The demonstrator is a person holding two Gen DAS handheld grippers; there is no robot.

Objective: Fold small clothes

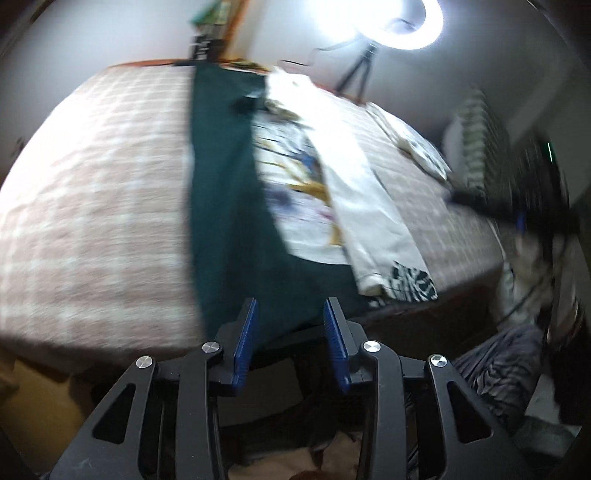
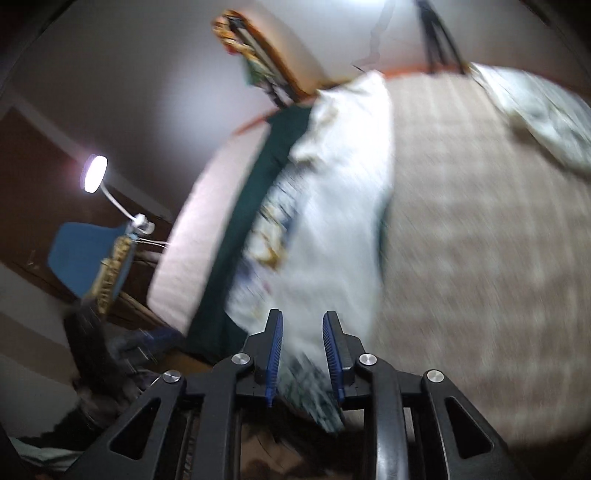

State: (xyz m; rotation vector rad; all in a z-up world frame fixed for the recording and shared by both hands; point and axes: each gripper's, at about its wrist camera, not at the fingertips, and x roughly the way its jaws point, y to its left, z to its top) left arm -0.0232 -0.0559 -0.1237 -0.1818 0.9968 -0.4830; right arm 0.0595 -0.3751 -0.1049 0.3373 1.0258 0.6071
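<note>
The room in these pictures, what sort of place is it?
Most likely a bedroom at home. A wide bed with a pink checked cover fills both views, clothes such as a white printed garment lie on it, and a ring light stands behind it.

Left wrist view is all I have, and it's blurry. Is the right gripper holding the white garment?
Observer: No. The right gripper is open. The white garment lies on the bed beyond it, and its patterned hem shows in the gap, not pinched.
Operator: What is off the bed's far left side?
Observer: A lit desk lamp on a bent white neck, with a blue chair just below it.
</note>
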